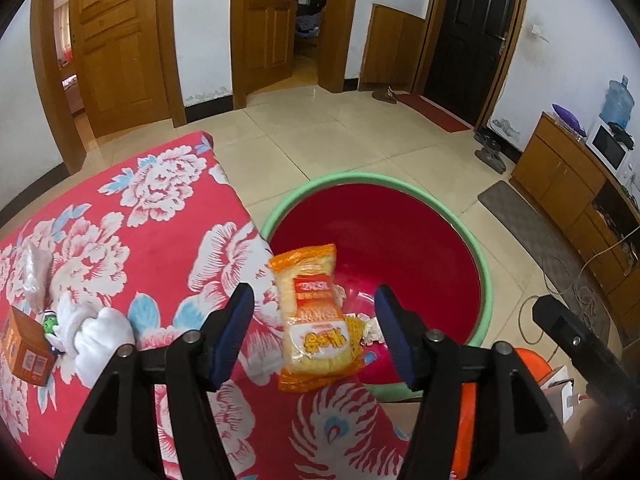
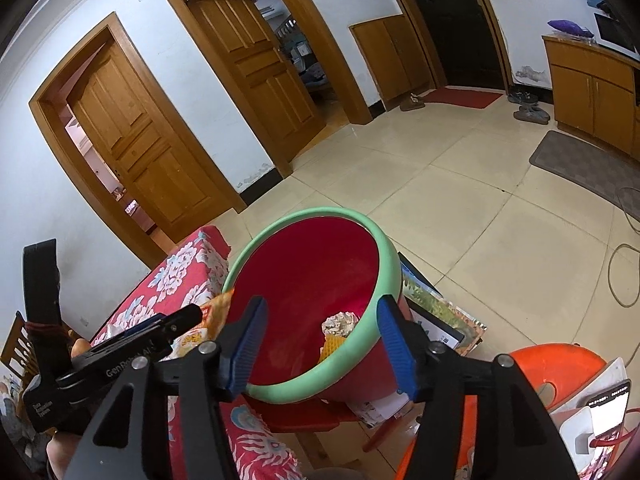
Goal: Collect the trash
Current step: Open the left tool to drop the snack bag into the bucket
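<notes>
Left gripper (image 1: pixel 316 336) spread wide, blue pads apart, orange noodle packet (image 1: pixel 314 316) loose between them, touching neither, hanging over the edge where floral-covered table (image 1: pixel 160 220) meets red basin (image 1: pixel 380 232); crumpled paper (image 1: pixel 370 326) and a yellow scrap in the basin bottom, at 3 o'clock from the packet. Right gripper (image 2: pixel 320 344) likewise spread, straddling the basin's green rim (image 2: pixel 376 320) without touching; white glove (image 1: pixel 92 332) and small orange box (image 1: pixel 26 344) on the cloth at 9 o'clock.
</notes>
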A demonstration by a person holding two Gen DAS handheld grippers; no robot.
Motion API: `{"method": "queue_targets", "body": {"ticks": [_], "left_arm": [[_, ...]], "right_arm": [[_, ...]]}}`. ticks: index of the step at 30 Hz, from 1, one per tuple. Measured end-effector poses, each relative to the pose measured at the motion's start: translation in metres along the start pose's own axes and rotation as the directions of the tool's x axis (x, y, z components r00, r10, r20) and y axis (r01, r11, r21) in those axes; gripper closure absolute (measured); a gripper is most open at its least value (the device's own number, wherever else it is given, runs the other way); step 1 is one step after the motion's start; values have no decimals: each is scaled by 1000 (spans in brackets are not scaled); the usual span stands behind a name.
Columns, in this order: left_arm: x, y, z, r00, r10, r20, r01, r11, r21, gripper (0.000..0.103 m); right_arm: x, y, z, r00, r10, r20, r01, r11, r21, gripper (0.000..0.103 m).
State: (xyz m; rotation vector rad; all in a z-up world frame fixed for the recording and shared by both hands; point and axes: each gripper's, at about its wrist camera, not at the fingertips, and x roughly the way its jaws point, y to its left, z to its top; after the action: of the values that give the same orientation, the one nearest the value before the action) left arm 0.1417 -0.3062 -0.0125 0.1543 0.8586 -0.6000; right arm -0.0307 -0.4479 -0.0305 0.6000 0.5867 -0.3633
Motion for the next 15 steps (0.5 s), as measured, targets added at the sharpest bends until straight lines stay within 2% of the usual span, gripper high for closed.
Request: {"method": "queue_targets", "body": {"ticks": [15], "left_arm": [[-44, 20, -7, 999, 17, 51, -15, 999, -50, 40]], "right_arm": [[-18, 24, -4, 999, 49, 10, -48, 998, -39, 39]]}}
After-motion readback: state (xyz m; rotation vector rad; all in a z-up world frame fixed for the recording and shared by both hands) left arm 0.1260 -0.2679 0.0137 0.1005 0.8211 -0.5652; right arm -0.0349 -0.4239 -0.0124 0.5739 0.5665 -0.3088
